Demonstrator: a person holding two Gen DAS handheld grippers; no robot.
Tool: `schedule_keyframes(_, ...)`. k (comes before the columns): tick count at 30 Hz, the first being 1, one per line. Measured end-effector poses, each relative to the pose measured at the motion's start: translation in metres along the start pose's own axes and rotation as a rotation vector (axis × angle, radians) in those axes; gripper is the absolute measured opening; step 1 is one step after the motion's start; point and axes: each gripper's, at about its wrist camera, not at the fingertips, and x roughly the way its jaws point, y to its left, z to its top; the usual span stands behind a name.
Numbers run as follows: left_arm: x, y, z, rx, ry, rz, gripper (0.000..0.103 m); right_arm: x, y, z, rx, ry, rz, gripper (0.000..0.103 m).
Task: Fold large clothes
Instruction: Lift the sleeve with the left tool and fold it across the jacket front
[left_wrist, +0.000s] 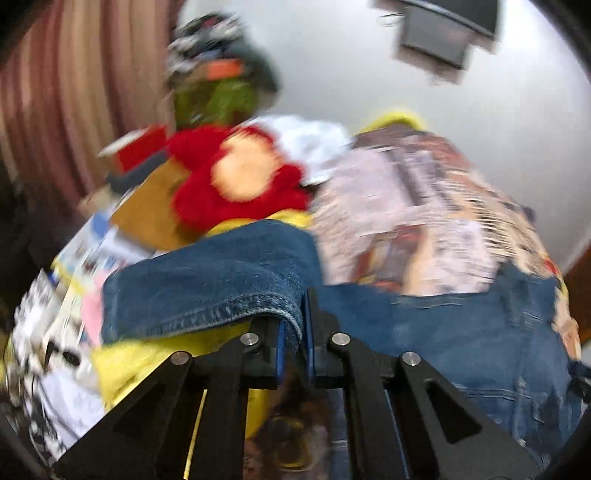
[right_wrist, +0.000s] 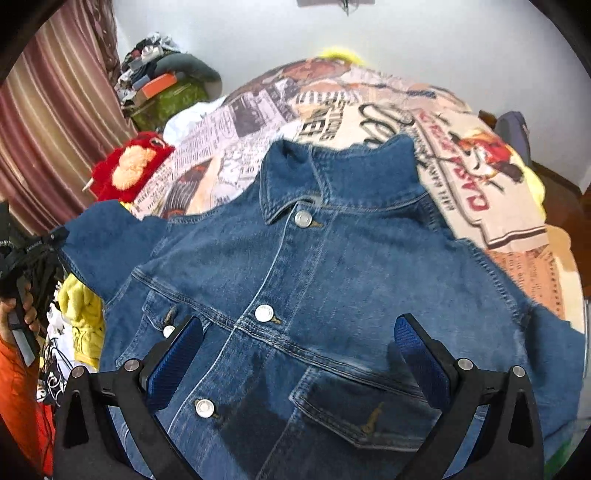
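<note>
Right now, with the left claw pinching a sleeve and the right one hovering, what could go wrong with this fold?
The left claw seems to bite only the hem edge of the denim jacket, so a hard pull might slip it free. The right claw hangs open over the front; closing there could catch a button or the pocket flap. Dragging the sleeve may snag the red plush toy or yellow cloth alongside.

One denim jacket (right_wrist: 332, 295), one printed bedspread (right_wrist: 461, 147), one red plush toy (right_wrist: 125, 170), two tools (right_wrist: 295, 365)

Left wrist view motion-blurred; denim jacket (right_wrist: 314, 295) hem cut off by bottom edge.
</note>
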Motion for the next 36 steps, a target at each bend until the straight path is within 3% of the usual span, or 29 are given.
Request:
schedule_keyframes(3, -0.014, -0.050, 0.004, 0.122, -0.051, -0.074, 0.007, -0.014, -0.005, -0.002, -0.002, -0.025, -0.012, 0.103)
schedule_keyframes(5, -0.015, -0.083, -0.001, 0.187, -0.042, -0.136, 0.007, -0.023, -0.007, -0.004, -0.001, -0.035, -0.015, 0.103)
schedule_keyframes(8, 0.001, -0.126, -0.019, 0.249, 0.043, -0.242, 0.007, -0.033, -0.011, -0.009, -0.002, -0.046, -0.019, 0.103)
schedule_keyframes(13, 0.041, -0.178, -0.073, 0.310, 0.277, -0.368, 0.007, -0.048, -0.018, -0.020, -0.013, -0.066, -0.039, 0.103)
schedule_keyframes(17, 0.061, -0.198, -0.111, 0.365, 0.414, -0.358, 0.007, -0.057, -0.020, -0.030, -0.031, -0.082, -0.058, 0.103)
schedule_keyframes(20, 0.056, -0.194, -0.115, 0.365, 0.412, -0.347, 0.014, -0.057, -0.021, -0.035, -0.039, -0.084, -0.065, 0.103)
schedule_keyframes(22, 0.054, -0.189, -0.112, 0.338, 0.446, -0.374, 0.030, -0.054, -0.020, -0.036, -0.043, -0.080, -0.070, 0.103)
schedule_keyframes(24, 0.046, -0.178, -0.107, 0.301, 0.437, -0.391, 0.059, -0.049, -0.020, -0.036, -0.042, -0.071, -0.069, 0.103)
schedule_keyframes(28, 0.023, -0.147, -0.093, 0.222, 0.363, -0.386, 0.067, -0.037, -0.018, -0.034, -0.026, -0.050, -0.061, 0.103)
schedule_keyframes(32, 0.016, -0.089, -0.067, 0.061, 0.284, -0.357, 0.082, -0.024, -0.014, -0.028, -0.021, -0.033, -0.067, 0.103)
schedule_keyframes(36, 0.039, -0.039, -0.061, -0.081, 0.307, -0.305, 0.082, -0.015, -0.008, -0.021, -0.020, -0.023, -0.061, 0.103)
